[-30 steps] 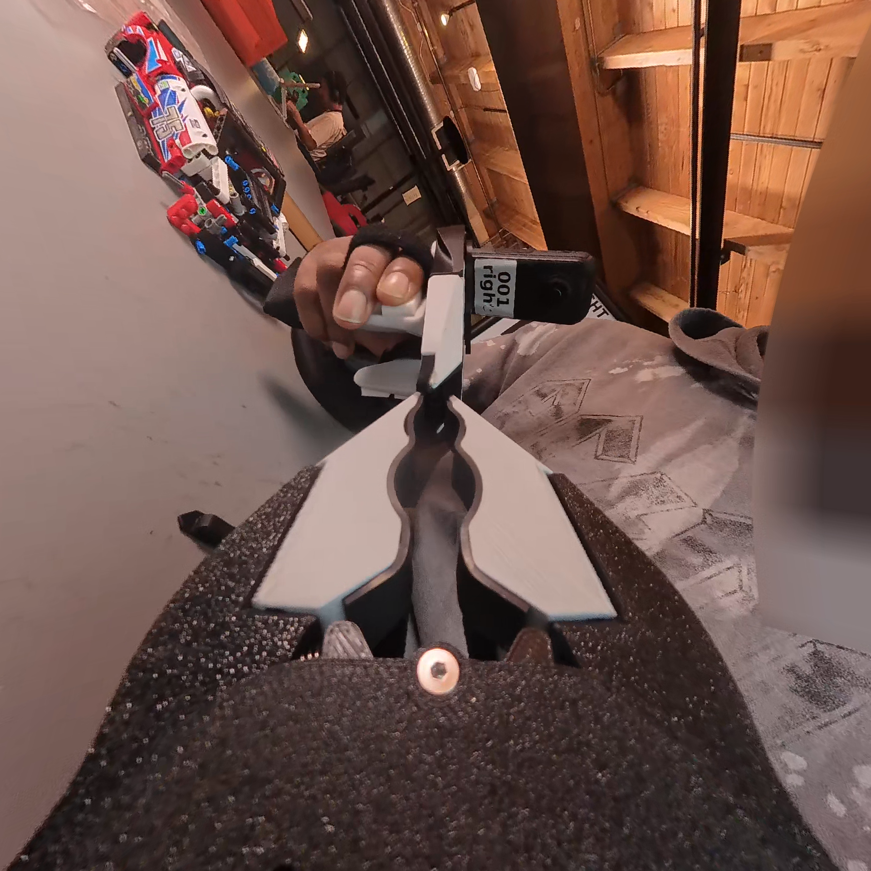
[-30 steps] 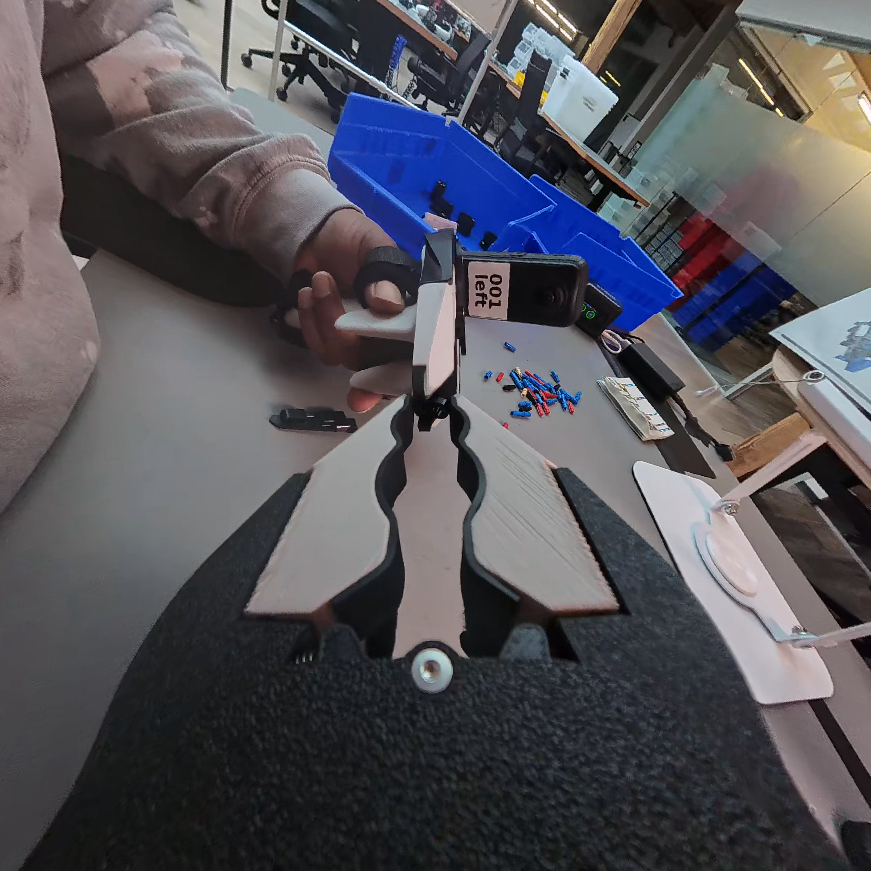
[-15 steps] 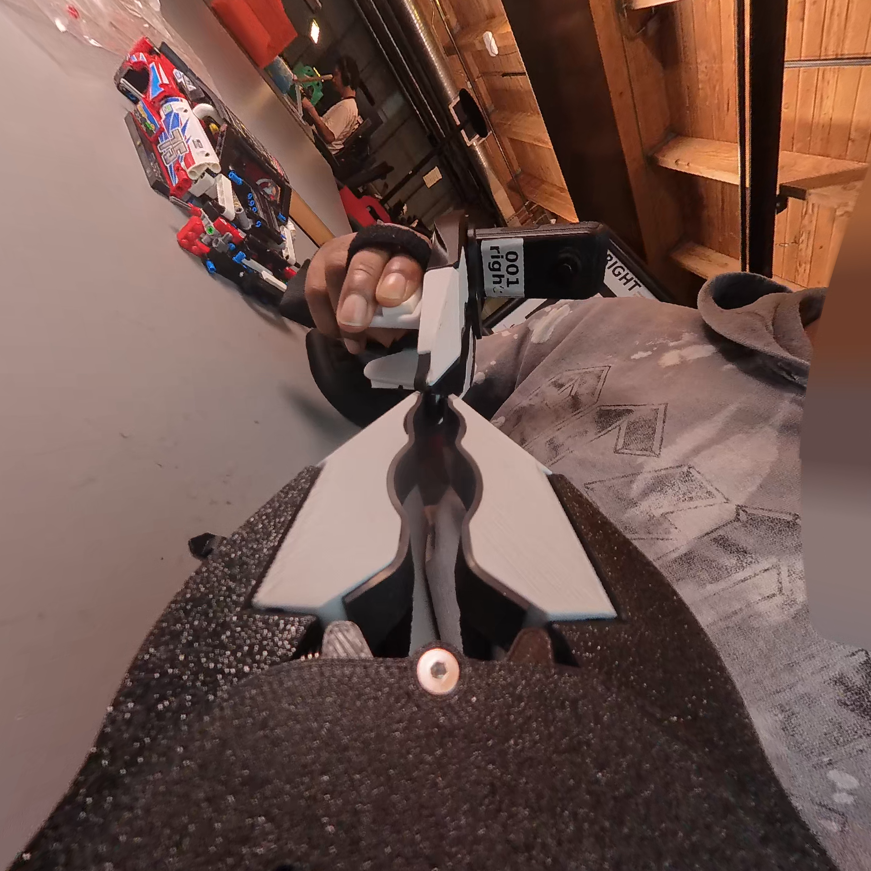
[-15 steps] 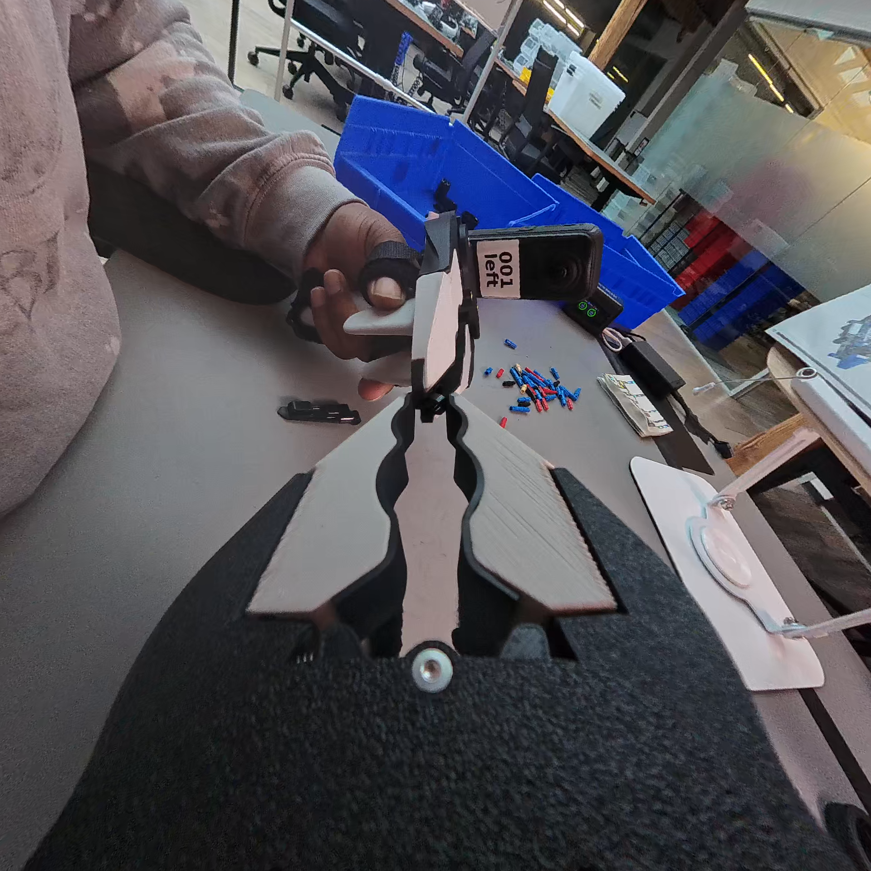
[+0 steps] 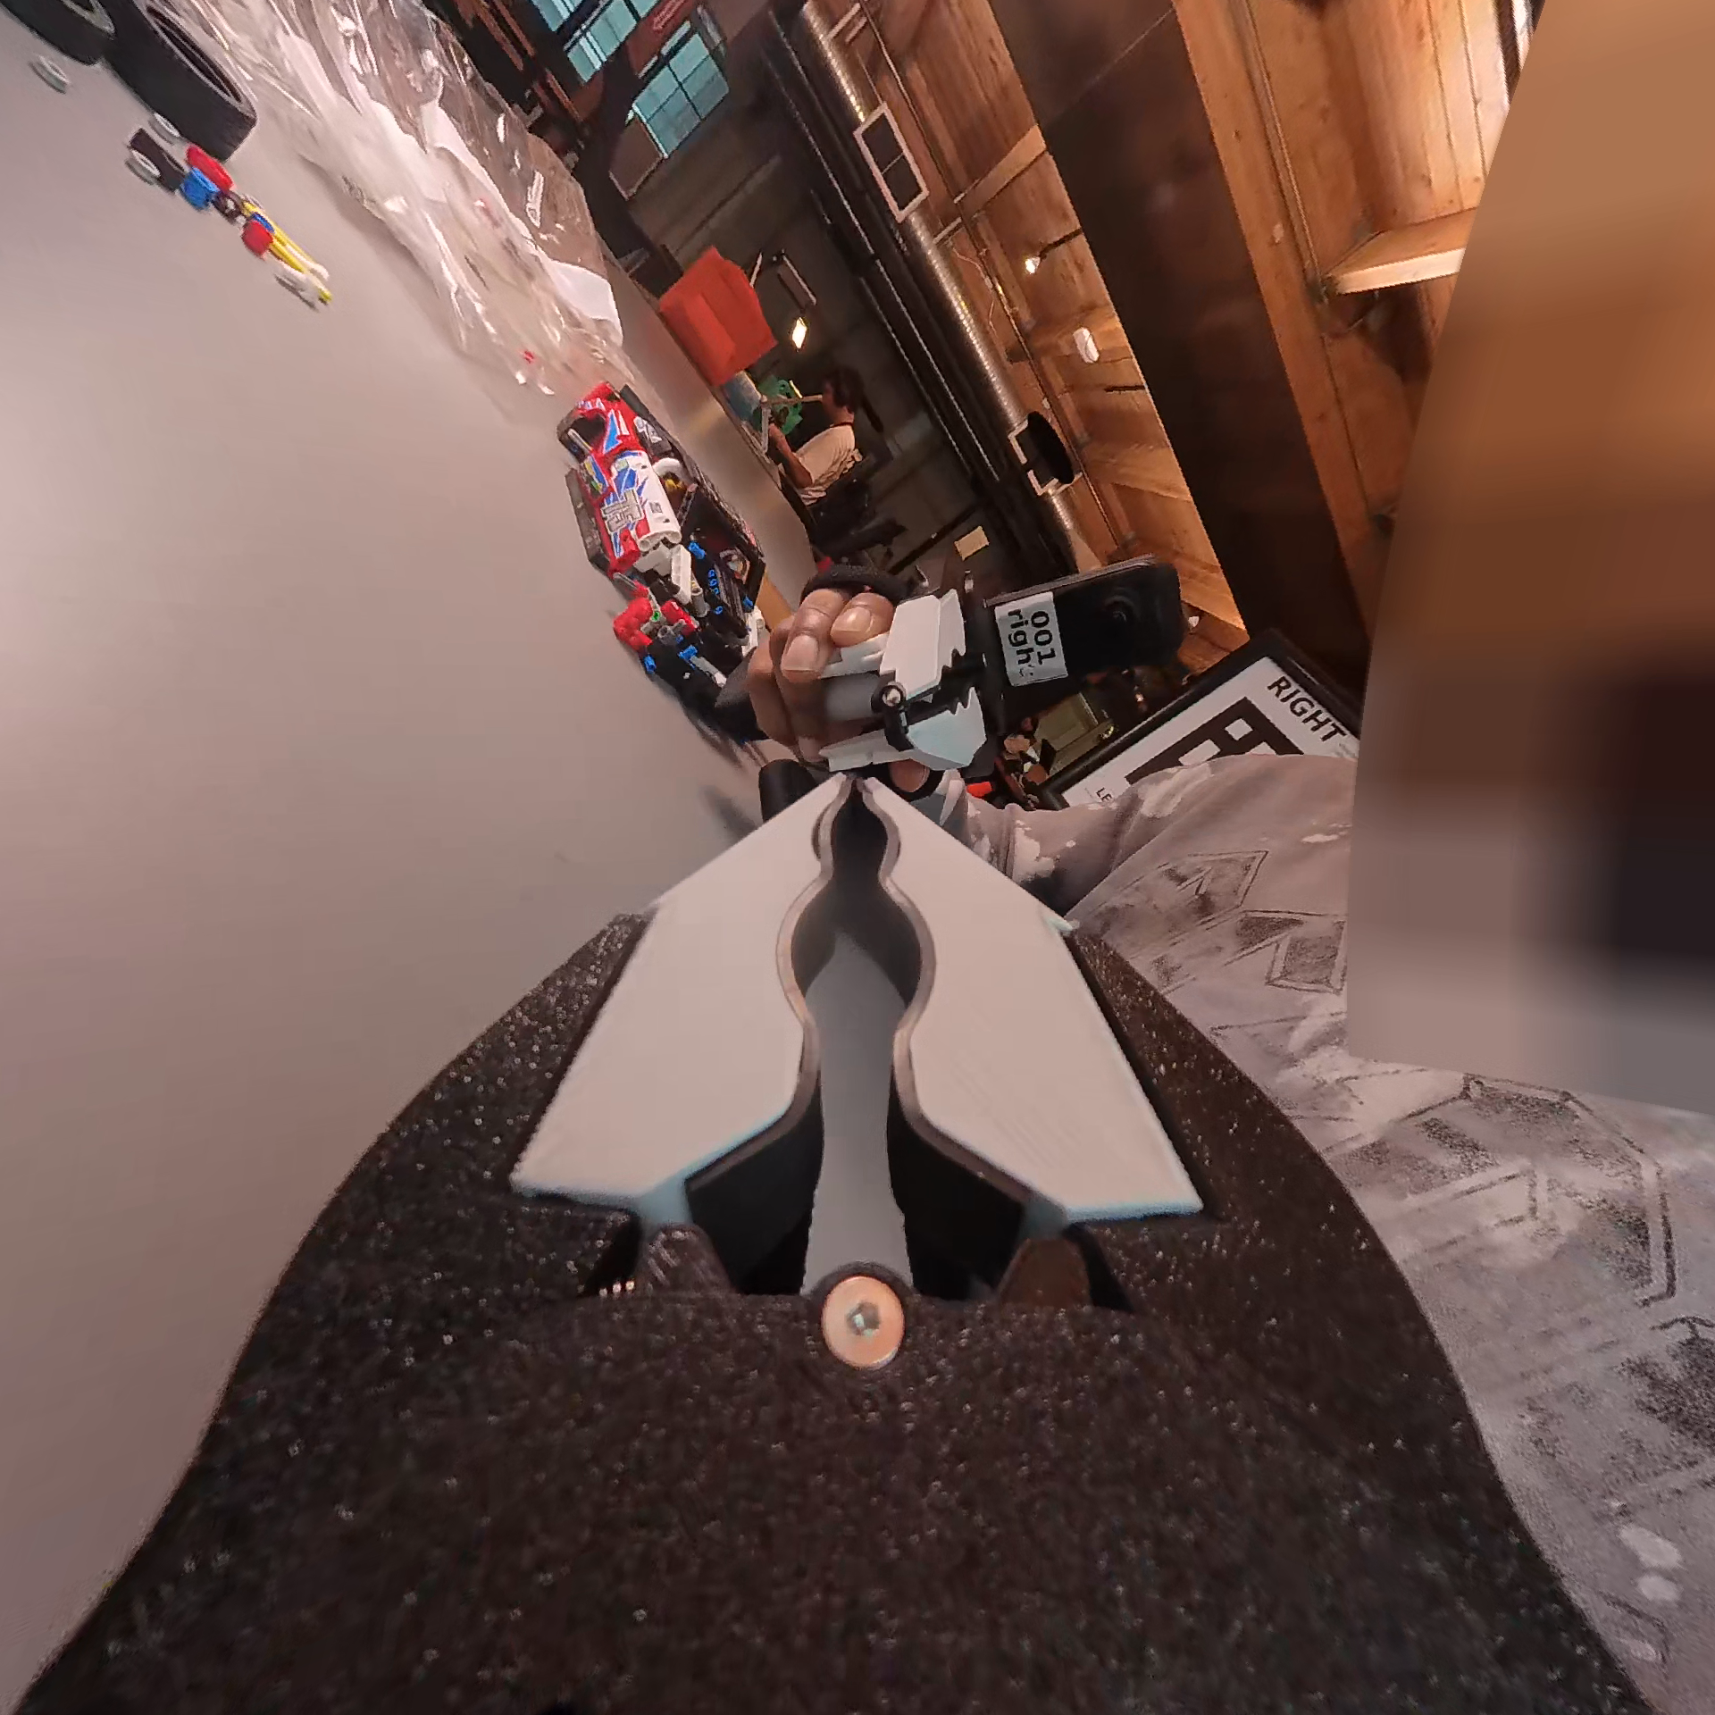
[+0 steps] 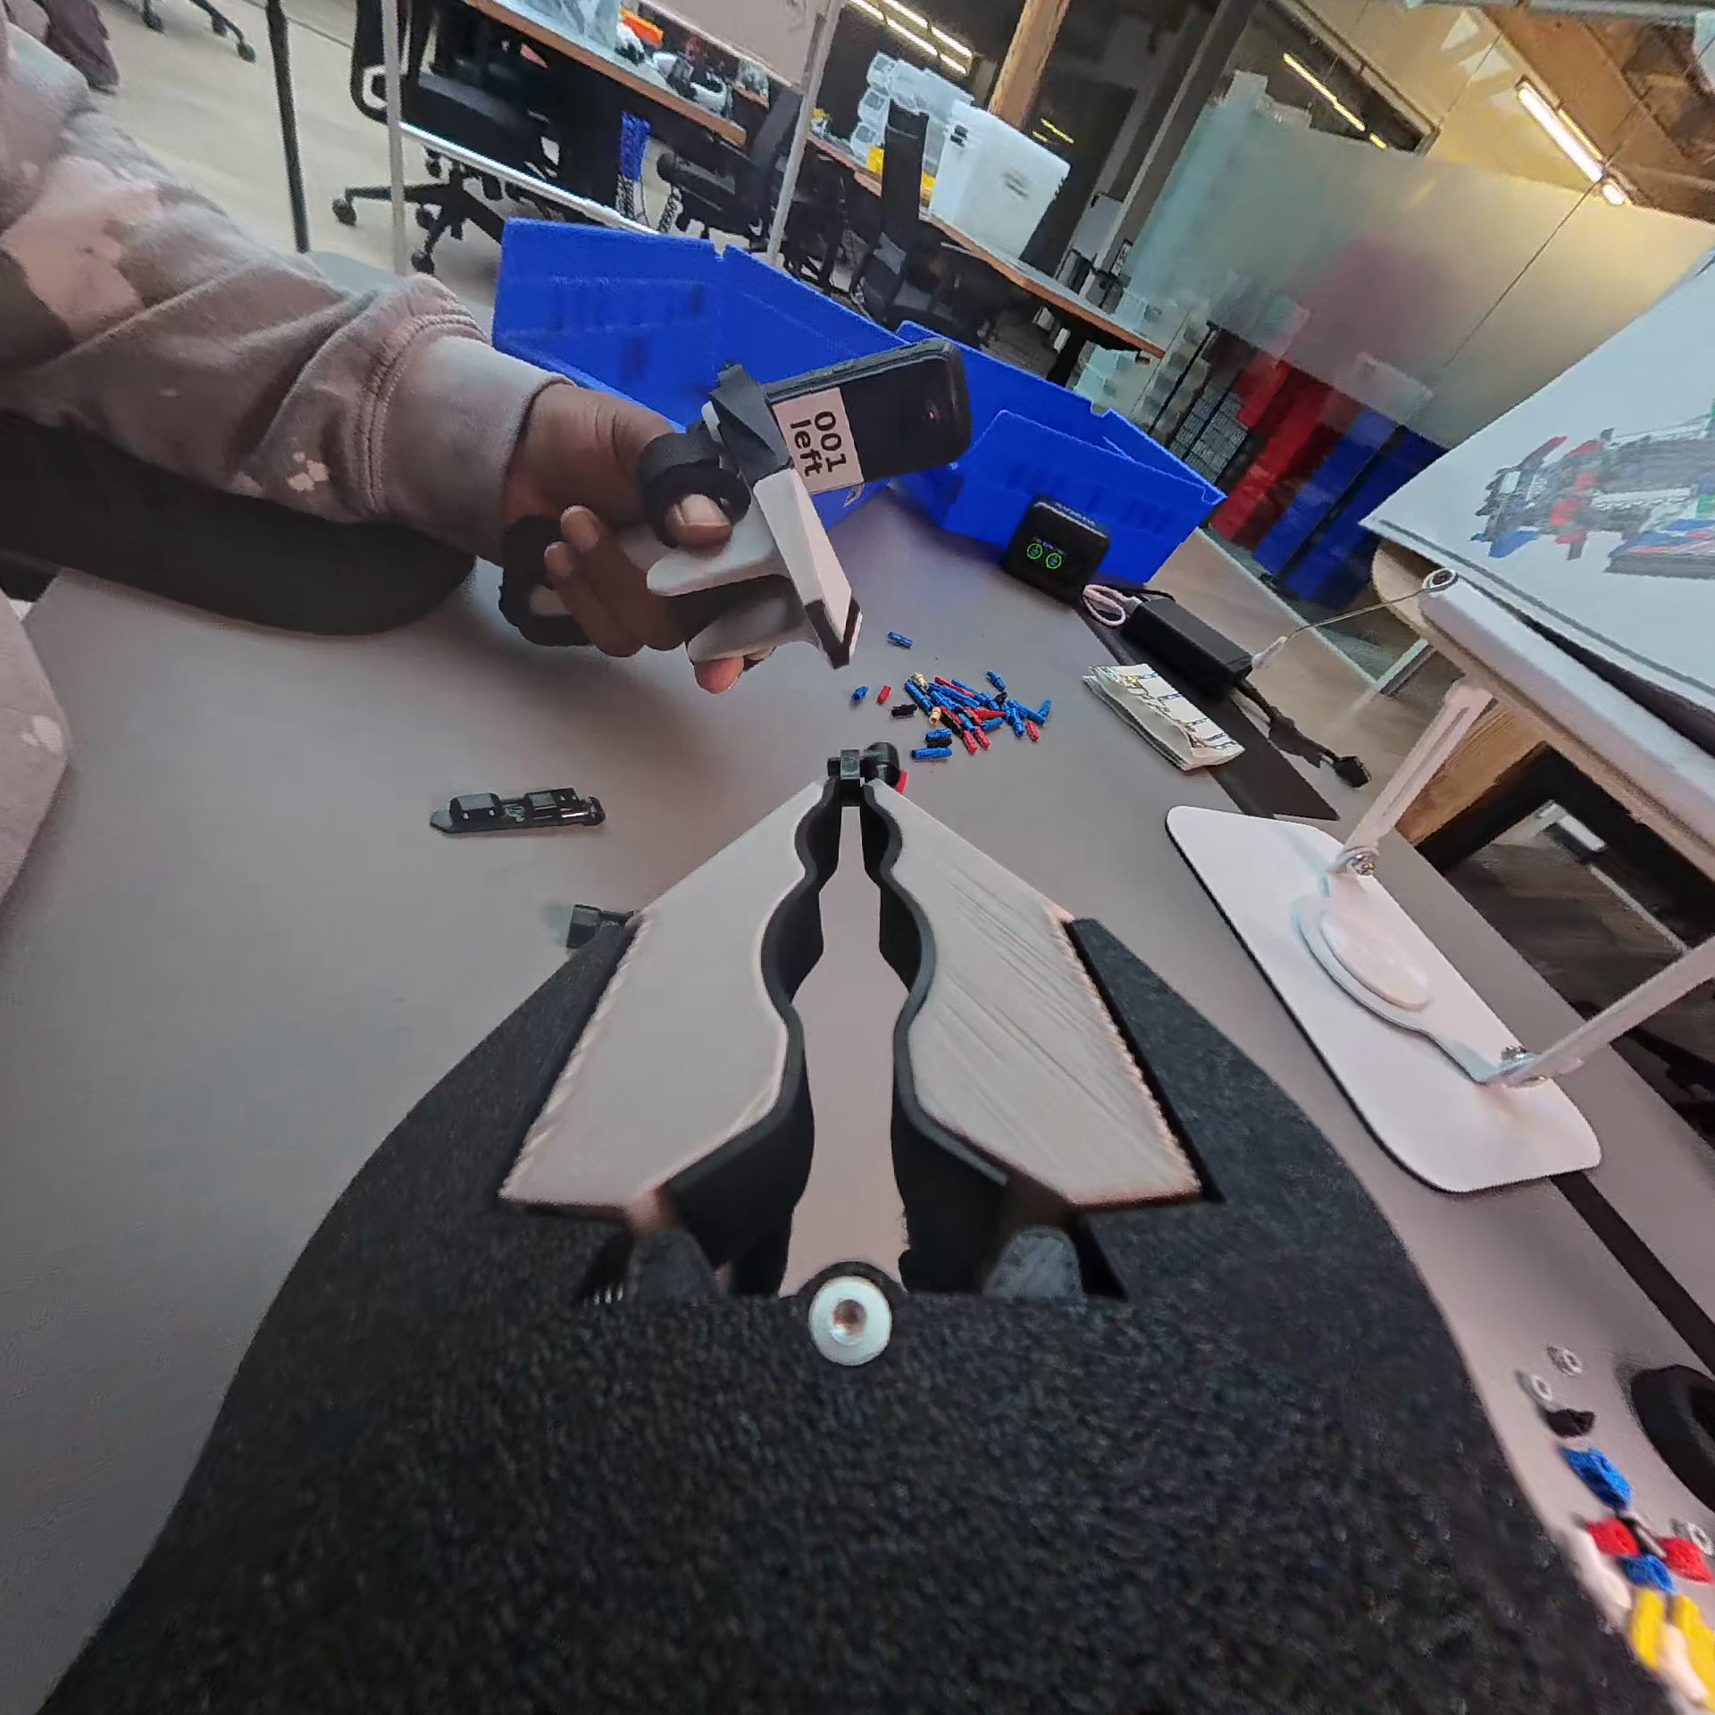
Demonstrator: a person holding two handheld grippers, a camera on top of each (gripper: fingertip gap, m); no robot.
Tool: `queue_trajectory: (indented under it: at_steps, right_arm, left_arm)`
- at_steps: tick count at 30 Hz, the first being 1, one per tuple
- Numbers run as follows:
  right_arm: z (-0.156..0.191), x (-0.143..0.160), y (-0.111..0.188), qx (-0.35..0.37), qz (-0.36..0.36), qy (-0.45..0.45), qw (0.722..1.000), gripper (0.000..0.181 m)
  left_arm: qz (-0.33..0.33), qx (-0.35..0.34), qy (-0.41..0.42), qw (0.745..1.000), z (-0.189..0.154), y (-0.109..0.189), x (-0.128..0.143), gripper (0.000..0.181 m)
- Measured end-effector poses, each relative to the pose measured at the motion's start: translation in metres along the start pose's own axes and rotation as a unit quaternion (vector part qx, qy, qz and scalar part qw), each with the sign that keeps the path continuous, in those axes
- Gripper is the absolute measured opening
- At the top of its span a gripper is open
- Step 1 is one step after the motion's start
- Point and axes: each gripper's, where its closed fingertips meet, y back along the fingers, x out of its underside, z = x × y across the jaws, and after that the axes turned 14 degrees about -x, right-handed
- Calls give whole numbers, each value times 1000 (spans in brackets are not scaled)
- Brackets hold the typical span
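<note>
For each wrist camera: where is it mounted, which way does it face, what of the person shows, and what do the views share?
Left wrist view: sits on the left tongs, shut, looking along them across the grey table at the right hand and toy car; sweatshirt at right.
Right wrist view: sits on the right tongs, shut on a small black part, facing the coloured pins; left hand and sleeve show.
Shared: the table; each view sees the opposite tongs.
</note>
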Motion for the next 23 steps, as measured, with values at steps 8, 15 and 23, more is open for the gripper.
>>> queue_trajectory:
  at_steps: [8,15,23]
  right_arm:
    - [8,3,-13,-20,-2,-13,1000,3]
    - [29,2,-27,-73,5,-9,997,3]
    - [34,6,-25,-141,25,-36,989,4]
  left_arm:
    - [26,7,4,1000,-7,-17,17,0]
    - [59,55,42,996,-21,-30,31,21]
    - [83,51,46,994,-21,-36,41,4]
